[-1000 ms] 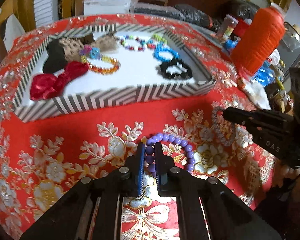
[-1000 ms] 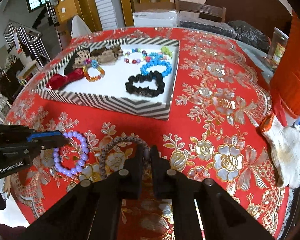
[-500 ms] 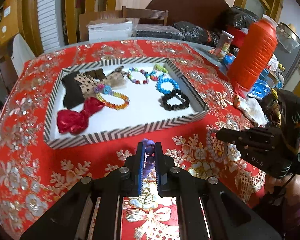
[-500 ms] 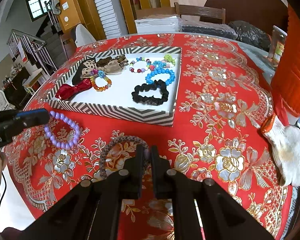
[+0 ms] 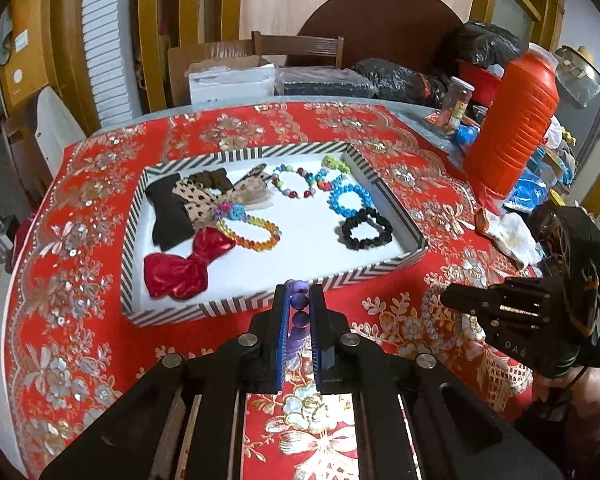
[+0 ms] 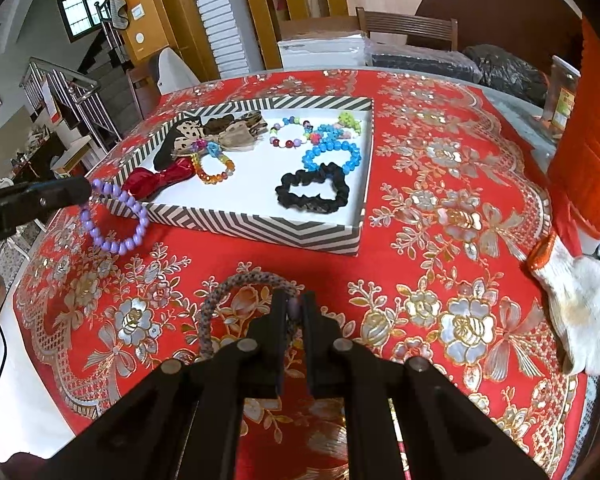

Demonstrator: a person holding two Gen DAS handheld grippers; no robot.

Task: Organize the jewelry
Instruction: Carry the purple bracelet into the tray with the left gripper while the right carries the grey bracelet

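Through my left wrist camera, my left claw (image 5: 299, 300) is clenched on the purple bead bracelet (image 5: 299, 308), its tips level with the near striped wall of the tray (image 5: 236, 308). Inside, bare white floor lies between the red bow (image 5: 184, 264) and the black scrunchie (image 5: 366, 229). My right claw (image 5: 452, 298) sits to the right, low over the tablecloth (image 5: 80, 320). Through my right wrist camera, my right claw (image 6: 294, 304) is clamped on the grey braided bracelet (image 6: 236, 292), which rests on the cloth short of the tray's near edge (image 6: 260, 228). The purple bracelet (image 6: 114, 220) dangles from my left claw (image 6: 86, 190) at the tray's near-left corner, clear of the cloth.
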